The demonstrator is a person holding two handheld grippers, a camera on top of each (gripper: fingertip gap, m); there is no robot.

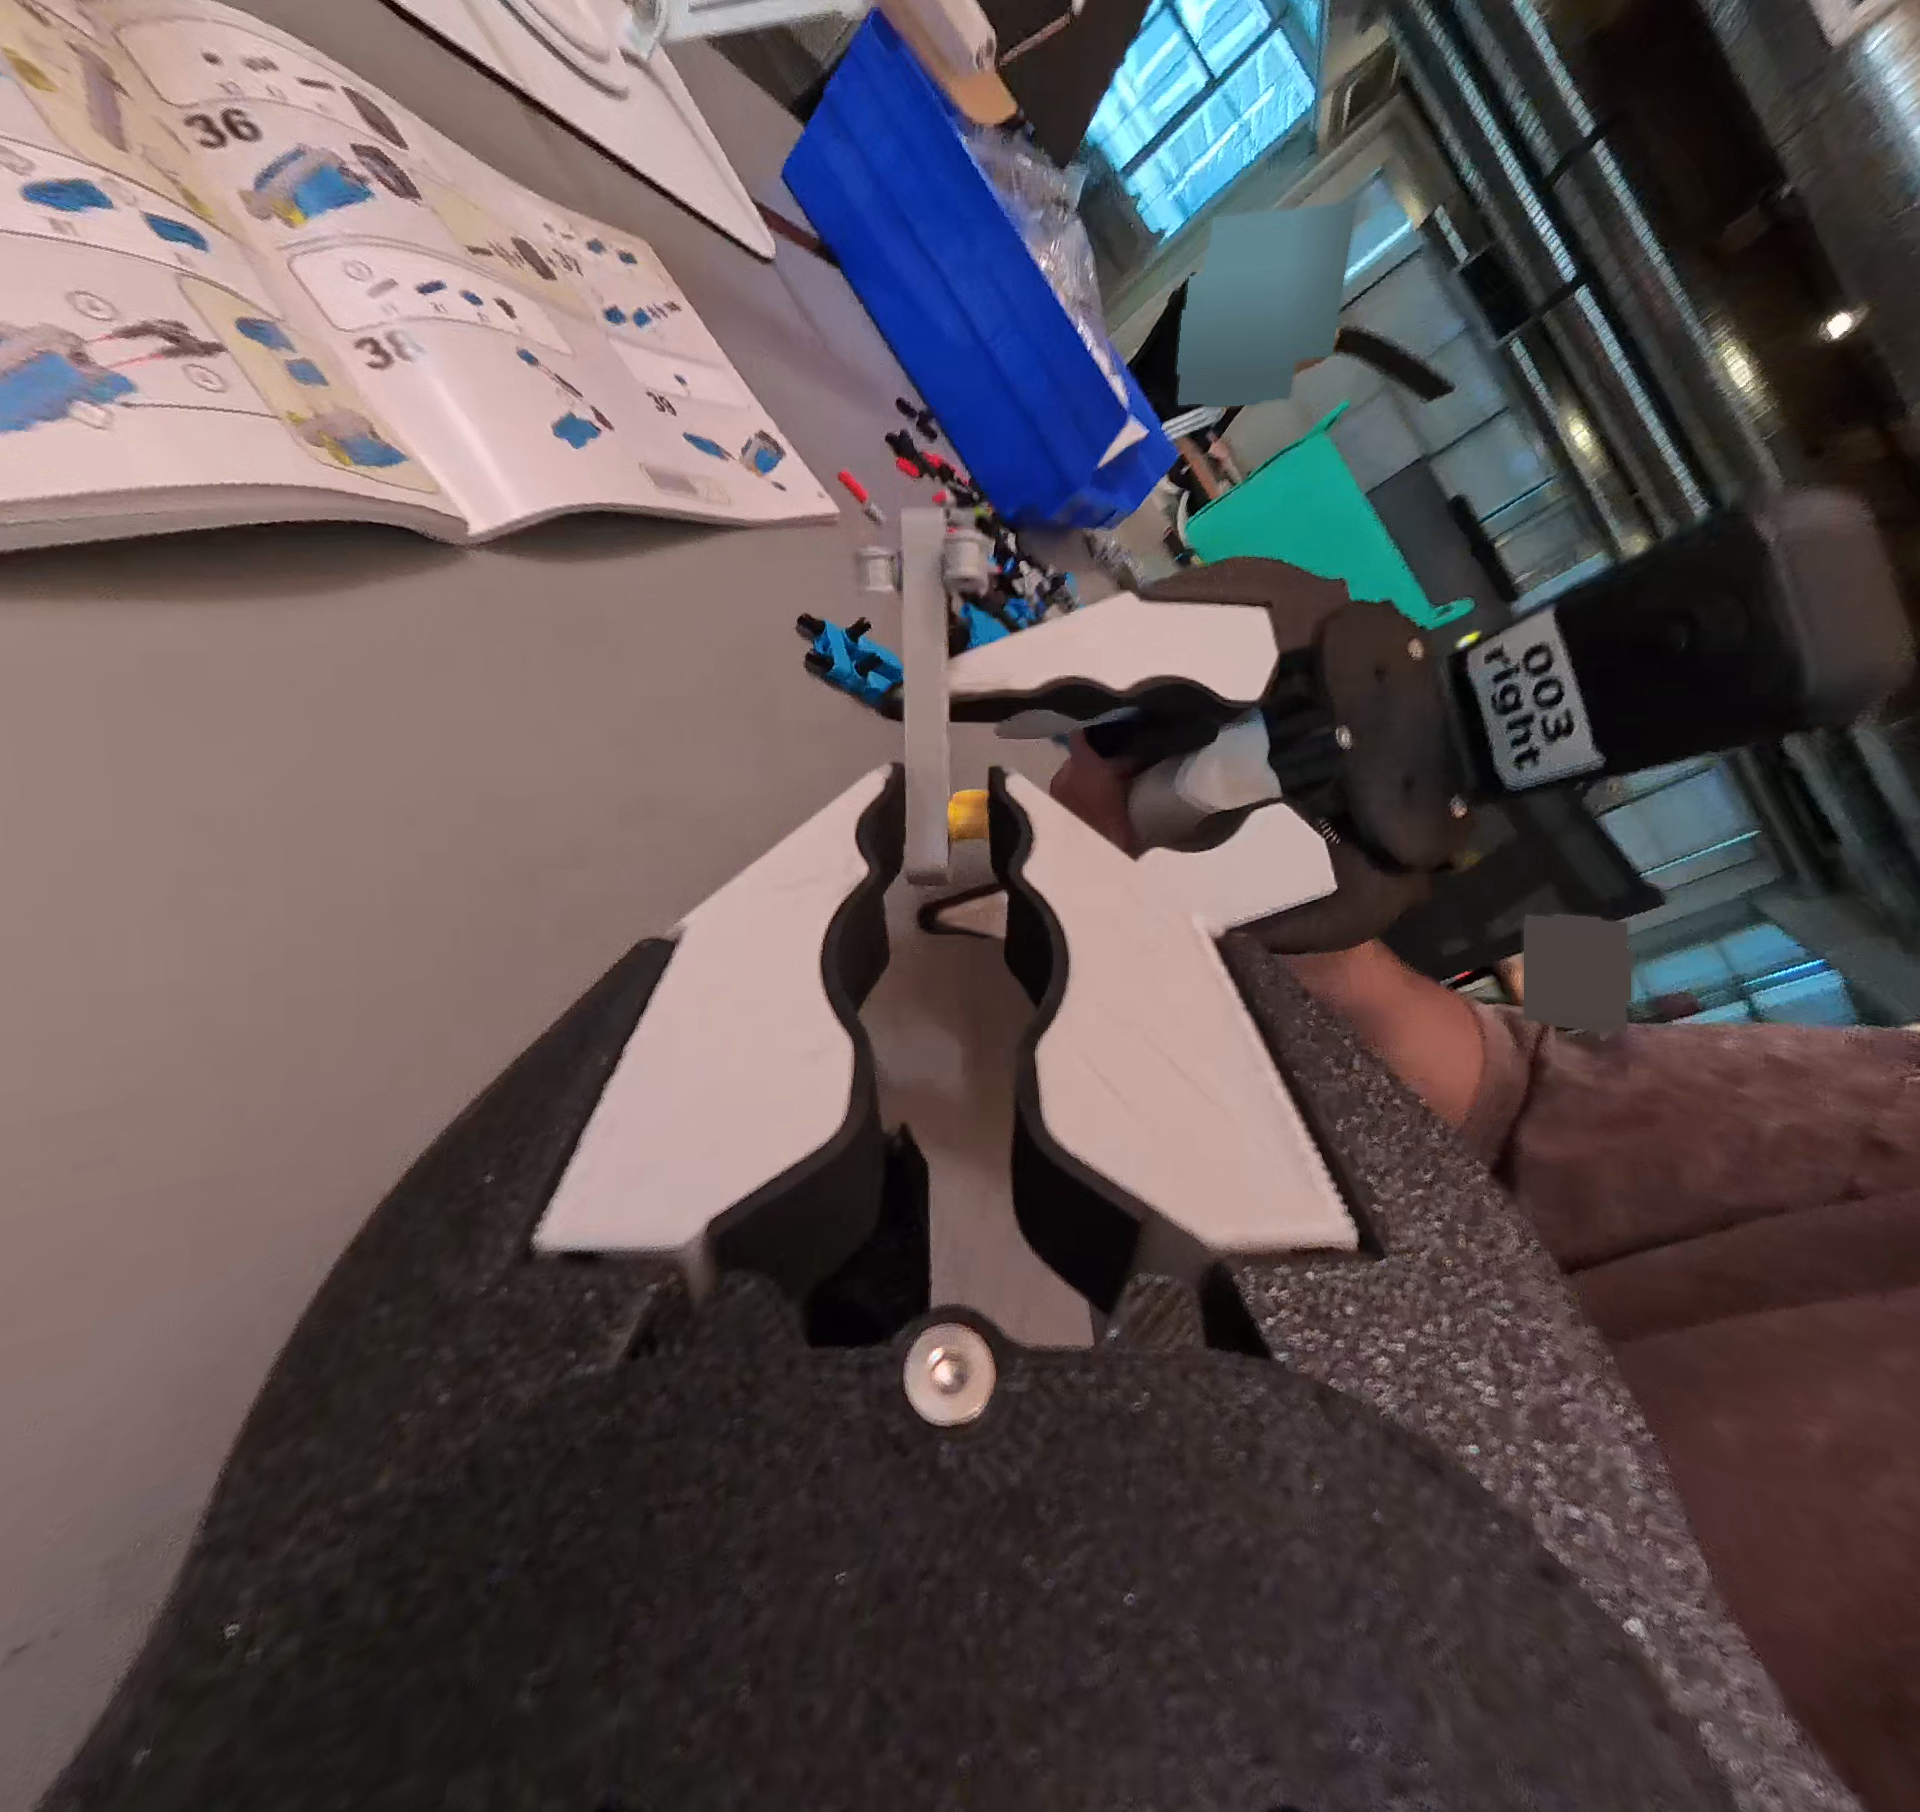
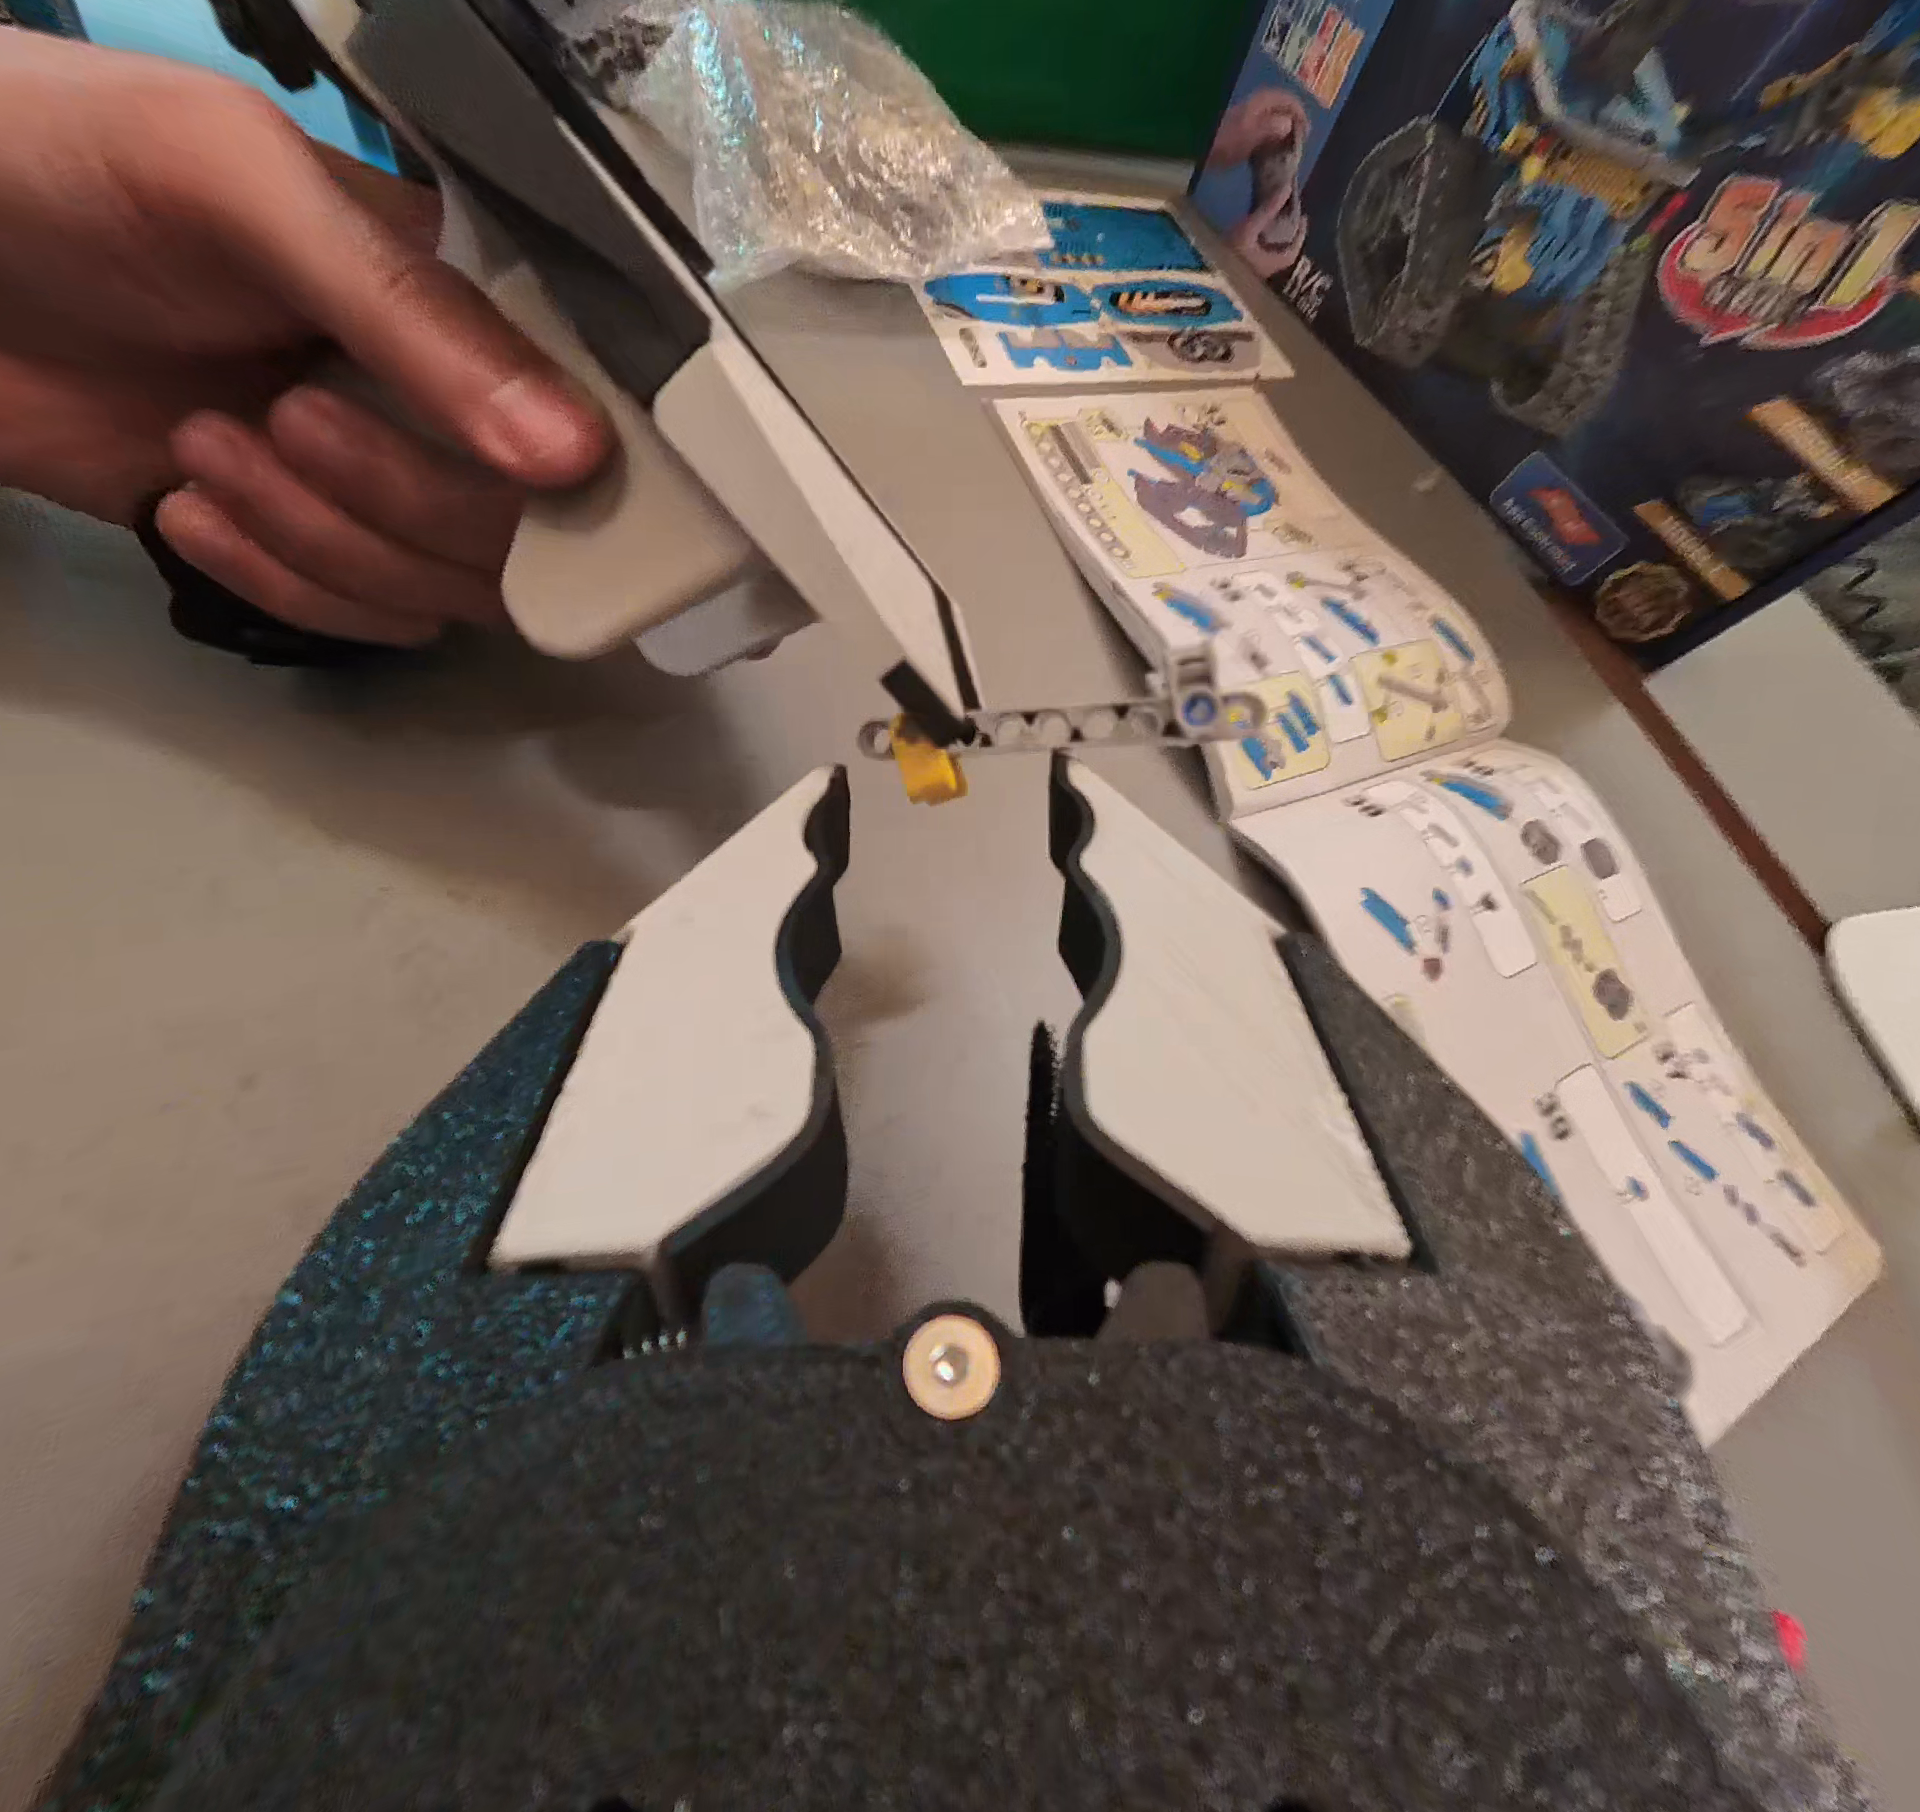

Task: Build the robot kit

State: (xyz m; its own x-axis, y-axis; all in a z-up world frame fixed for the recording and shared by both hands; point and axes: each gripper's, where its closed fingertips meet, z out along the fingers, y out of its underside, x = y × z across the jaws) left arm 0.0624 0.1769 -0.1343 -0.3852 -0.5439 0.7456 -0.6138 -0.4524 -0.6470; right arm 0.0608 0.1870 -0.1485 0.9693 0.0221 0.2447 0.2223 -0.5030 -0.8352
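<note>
left gripper (image 1: 940, 806) clamps one end of a grey beam (image 1: 925, 713), fingers closed on it, so the rest of the beam juts out free of the table (image 1: 416, 827). in the right wrist view the beam (image 2: 1049, 726) lies level across the frame, holes facing the camera, probably so they can be reached. a yellow peg (image 2: 928, 773) hangs from the beam right beside the left gripper's tips (image 2: 935, 708); seen from the left wrist it pokes out of the beam's right face (image 1: 968, 815). at the beam's far end sits a small grey block (image 2: 1190, 666) with a blue pin (image 2: 1200, 710).

right gripper (image 2: 945, 796) is spread wide and holds nothing; its tips stand either side of the peg, just short of it. from the left wrist view it (image 1: 982, 702) comes in from the right, tips near the beam, though there the fingers overlap and the gap cannot be read.

manual (image 2: 1403, 827) lies open on the right of the table, pages up, apparently for reference. farther off: sticker sheet (image 2: 1101, 308), clear bag (image 2: 831, 152), kit box (image 2: 1610, 204) standing upright. left wrist view also shows loose parts (image 1: 935, 557) scattered far along the table beside a blue bin (image 1: 966, 308).
</note>
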